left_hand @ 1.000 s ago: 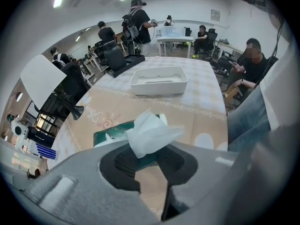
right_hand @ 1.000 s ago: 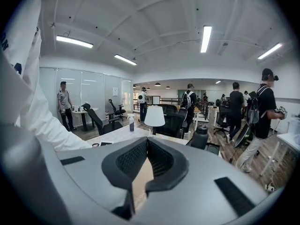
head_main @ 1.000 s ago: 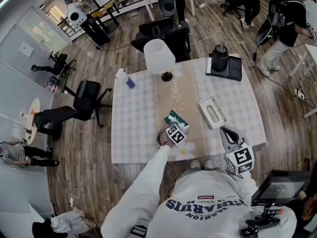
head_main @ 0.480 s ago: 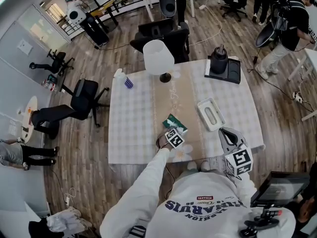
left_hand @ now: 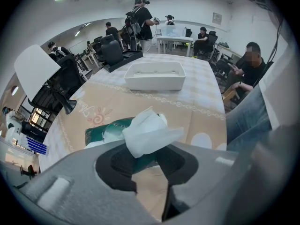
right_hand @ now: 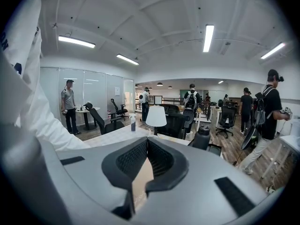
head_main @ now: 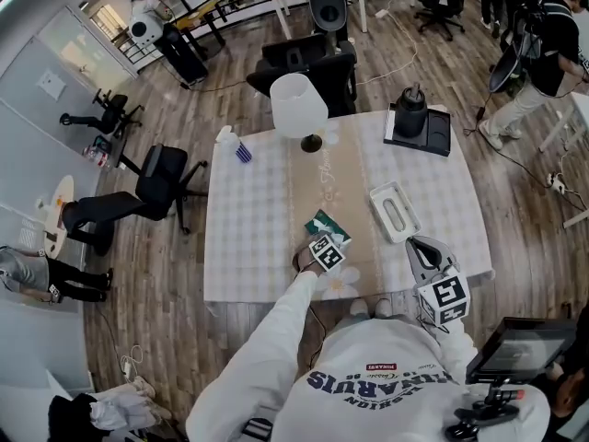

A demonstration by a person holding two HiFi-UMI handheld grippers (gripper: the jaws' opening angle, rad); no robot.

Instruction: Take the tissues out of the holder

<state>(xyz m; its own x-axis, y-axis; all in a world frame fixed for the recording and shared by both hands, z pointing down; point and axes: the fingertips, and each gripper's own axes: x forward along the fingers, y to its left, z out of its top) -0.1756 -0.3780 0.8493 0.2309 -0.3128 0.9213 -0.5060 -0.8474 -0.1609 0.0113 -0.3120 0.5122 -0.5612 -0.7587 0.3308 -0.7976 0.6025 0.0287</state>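
A square tabletop [head_main: 248, 210] under a pale checked cloth fills the middle of the head view, with a beige patterned runner [head_main: 322, 178] lying down its centre. Office chairs and people stand around it on a wooden floor.

At the far end of the runner stands a table lamp with a white shade and dark foot [head_main: 297, 104]. At the far right corner sits a flat black tray [head_main: 433, 129] with a black lidded pot [head_main: 409, 109] on it. On the right half of the cloth, just beside the runner, lies the white rectangular tissue holder [head_main: 396, 212].

The right gripper [head_main: 419, 244] hangs over the near right edge of the tabletop, close to the holder's near end but apart from it. Its fingers are drawn together at the tips, with nothing between them.

The left gripper [head_main: 322, 240], at the end of a white sleeve, points steeply down at the near part of the runner. Under it lies a green soft pack of tissues [head_main: 322, 221], out of the holder and resting flat on the runner to the holder's left. In the left gripper view the fingers stand narrow and pinch a crumpled white tissue [left_hand: 147, 132] that sticks up from the pack's top.

A small spray bottle with blue stripes [head_main: 232, 144] stands at the far left corner, well apart from everything else.
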